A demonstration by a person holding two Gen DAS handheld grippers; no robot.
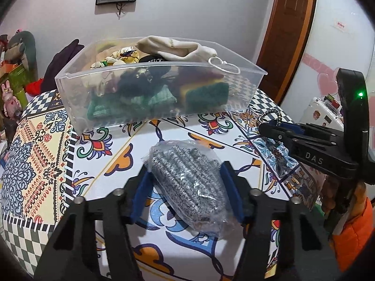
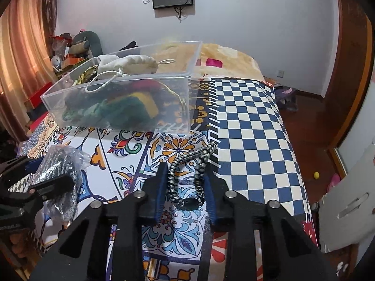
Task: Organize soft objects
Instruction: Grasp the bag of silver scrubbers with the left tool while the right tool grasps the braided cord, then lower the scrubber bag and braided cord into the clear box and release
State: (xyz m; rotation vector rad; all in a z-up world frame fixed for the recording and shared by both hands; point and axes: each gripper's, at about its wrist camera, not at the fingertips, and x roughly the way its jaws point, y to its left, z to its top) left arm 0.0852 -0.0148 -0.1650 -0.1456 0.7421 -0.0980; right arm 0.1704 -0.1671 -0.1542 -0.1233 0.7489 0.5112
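Note:
My left gripper (image 1: pixel 186 175) is shut on a steel wool scourer in a clear bag (image 1: pixel 187 182), held over the patterned table. It also shows in the right wrist view (image 2: pixel 58 178). My right gripper (image 2: pixel 186 178) is shut on a black-and-white spiral hair tie (image 2: pixel 187 175), its loop sticking out ahead of the fingers; it also shows in the left wrist view (image 1: pixel 270 116). A clear plastic bin (image 1: pixel 77 117) stands at the back of the table with a cream drawstring bag (image 1: pixel 173 48), a green-and-yellow sponge (image 1: pixel 206 93), green cloth and other soft items inside.
The table carries a colourful patterned cloth (image 1: pixel 37 154) with a blue-and-white checked section (image 2: pixel 253 128) on the right. Clutter and plush toys (image 1: pixel 18 53) stand beyond the left edge. A wooden door frame (image 1: pixel 288 35) and a white suitcase (image 1: pixel 325 114) are at right.

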